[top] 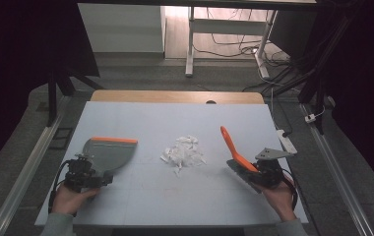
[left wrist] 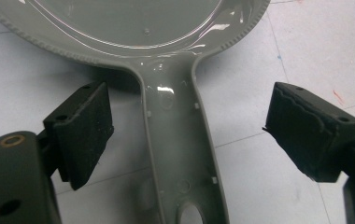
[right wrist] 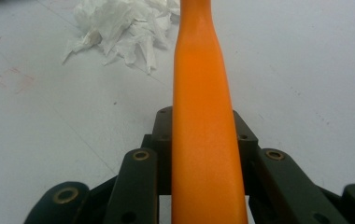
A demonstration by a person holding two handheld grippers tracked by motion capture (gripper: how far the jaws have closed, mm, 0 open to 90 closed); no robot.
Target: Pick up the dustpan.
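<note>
White table [top: 126, 206], paper scraps [top: 183, 152], empty grey dustpan [top: 107, 152], orange brush [top: 232, 145]

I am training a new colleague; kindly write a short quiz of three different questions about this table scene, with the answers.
1. True or false: the left gripper is shut on the handle of the grey plastic dustpan with an orange edge.
2. Which thing is between the fingers of the right gripper? A) a blue sponge B) the orange plastic brush handle C) a metal spoon
3. Fill in: the pile of torn white paper scraps lies on the pale table between the dustpan and the ____.

Key
1. False: its fingers stand open on either side of the handle, apart from it.
2. B
3. brush
</note>
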